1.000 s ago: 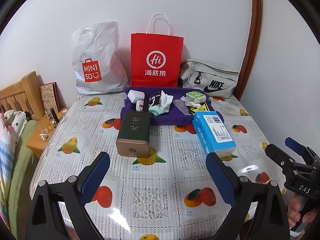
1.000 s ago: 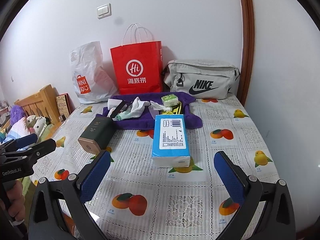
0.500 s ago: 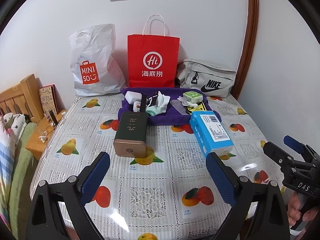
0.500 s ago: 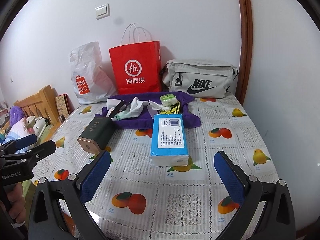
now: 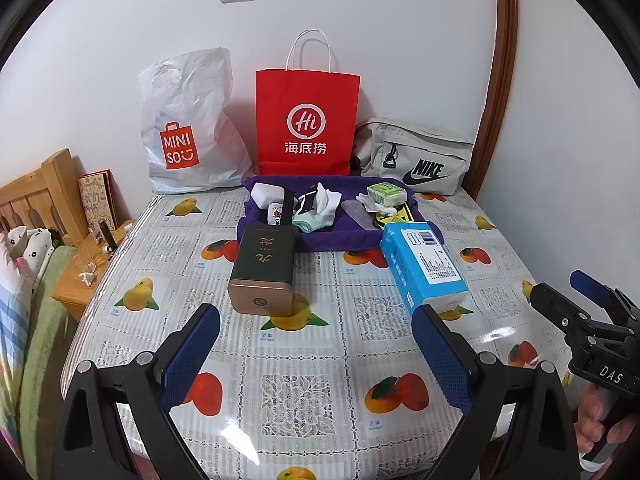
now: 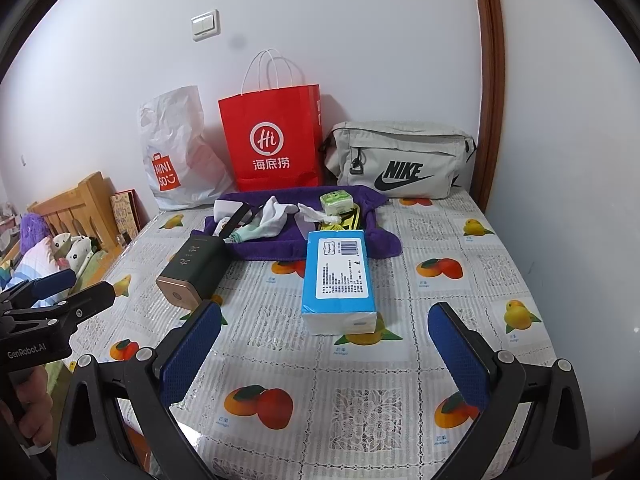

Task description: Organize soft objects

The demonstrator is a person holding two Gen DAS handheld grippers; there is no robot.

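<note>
- left wrist view: the left gripper [image 5: 316, 346] hovers over the tabletop [image 5: 296, 392] with its fingers wide apart and empty. the blue tissue pack [image 5: 422, 266] lies ahead and right; it looks light and squashy, best pinched across its narrow sides.
- right wrist view: the right gripper [image 6: 326, 350] is likewise spread, the tissue pack [image 6: 340, 280] straight ahead. the white socks [image 6: 272, 216], probably limp, sit on the purple towel [image 6: 280, 246].

Tin [image 5: 264, 270] left of tissue pack [image 5: 422, 266]
</note>
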